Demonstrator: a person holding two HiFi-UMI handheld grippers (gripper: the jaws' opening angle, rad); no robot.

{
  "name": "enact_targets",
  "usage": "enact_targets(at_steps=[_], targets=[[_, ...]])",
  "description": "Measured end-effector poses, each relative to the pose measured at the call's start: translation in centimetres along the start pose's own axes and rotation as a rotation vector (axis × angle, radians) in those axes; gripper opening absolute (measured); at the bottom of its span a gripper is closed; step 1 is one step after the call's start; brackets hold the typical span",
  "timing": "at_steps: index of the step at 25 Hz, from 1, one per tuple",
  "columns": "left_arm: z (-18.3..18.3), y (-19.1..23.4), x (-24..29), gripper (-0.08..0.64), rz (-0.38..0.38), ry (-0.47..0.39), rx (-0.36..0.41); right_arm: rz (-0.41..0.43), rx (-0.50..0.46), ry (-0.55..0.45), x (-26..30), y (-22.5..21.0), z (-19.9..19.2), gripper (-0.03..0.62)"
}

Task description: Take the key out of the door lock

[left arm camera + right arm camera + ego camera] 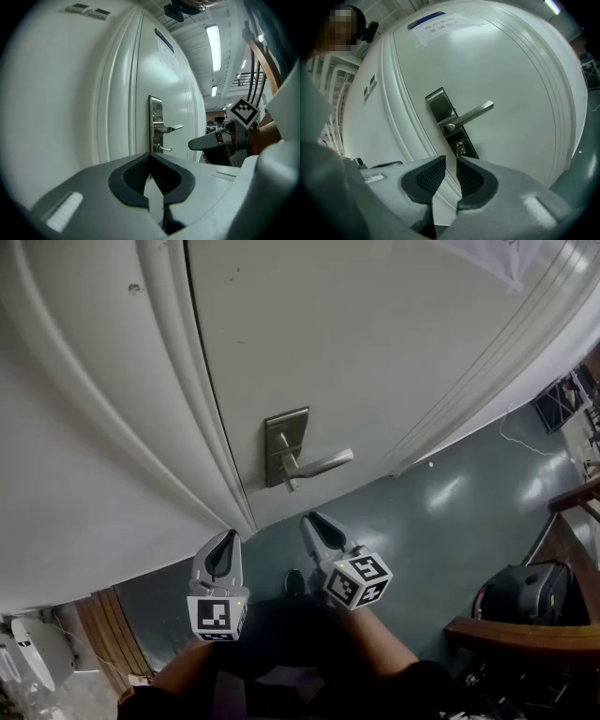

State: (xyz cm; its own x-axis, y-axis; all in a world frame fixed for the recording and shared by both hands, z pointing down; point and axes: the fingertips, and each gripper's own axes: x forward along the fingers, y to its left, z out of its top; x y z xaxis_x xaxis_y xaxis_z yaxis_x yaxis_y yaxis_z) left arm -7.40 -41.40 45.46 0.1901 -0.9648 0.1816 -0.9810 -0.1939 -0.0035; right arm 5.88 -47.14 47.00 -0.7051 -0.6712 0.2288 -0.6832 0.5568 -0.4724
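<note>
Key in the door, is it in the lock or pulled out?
In. The key sits in the lock below the door handle; the right gripper is open and empty, not touching it.

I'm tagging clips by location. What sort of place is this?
Probably an indoor corridor of an office or workshop building: a white door with a lever handle and a posted notice, a glossy grey floor, and strip lights on the ceiling.

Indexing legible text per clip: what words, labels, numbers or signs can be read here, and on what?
Nothing reads clearly enough to quote.
Paper notice on the door: printed lines, too blurred.
Blue strip beside it: too blurred.
Two small wall plates: too small.
Marker cubes: square patterns only, no letters.
</note>
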Motion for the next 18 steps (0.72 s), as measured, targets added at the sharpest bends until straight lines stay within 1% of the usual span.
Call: enact_targets(at_steps=[2,4,5,9,12,18], targets=[[0.0,0.2,0.8,0.017,0.02,0.007,0.004,0.022,0.048,0.008,1.0,-1.0,0.3,0.058],[-0.2,0.4,1.5,0.038,0.038,0.015,0.006,0.056,0.113,0.017,2.1,-1.8,0.5,0.067],[-0.4,0.5,1.8,0.047,0.048,0.02,0.006,0.077,0.15,0.024,2.7,-2.0,0.6,0.073],[-0.7,1.0,2.5,0.048,0.086,0.043,-0.004,0.161,0.298,0.047,4.5,-2.6,0.4,0.095],[-0.4,1.3,2.8,0.048,0.112,0.06,-0.008,0.204,0.414,0.056,5.6,-3.0,0.2,0.11],[-0.6,1.3,3.3,0.048,0.124,0.069,-0.001,0.31,0.618,0.062,7.3,-2.6,0.3,0.114]])
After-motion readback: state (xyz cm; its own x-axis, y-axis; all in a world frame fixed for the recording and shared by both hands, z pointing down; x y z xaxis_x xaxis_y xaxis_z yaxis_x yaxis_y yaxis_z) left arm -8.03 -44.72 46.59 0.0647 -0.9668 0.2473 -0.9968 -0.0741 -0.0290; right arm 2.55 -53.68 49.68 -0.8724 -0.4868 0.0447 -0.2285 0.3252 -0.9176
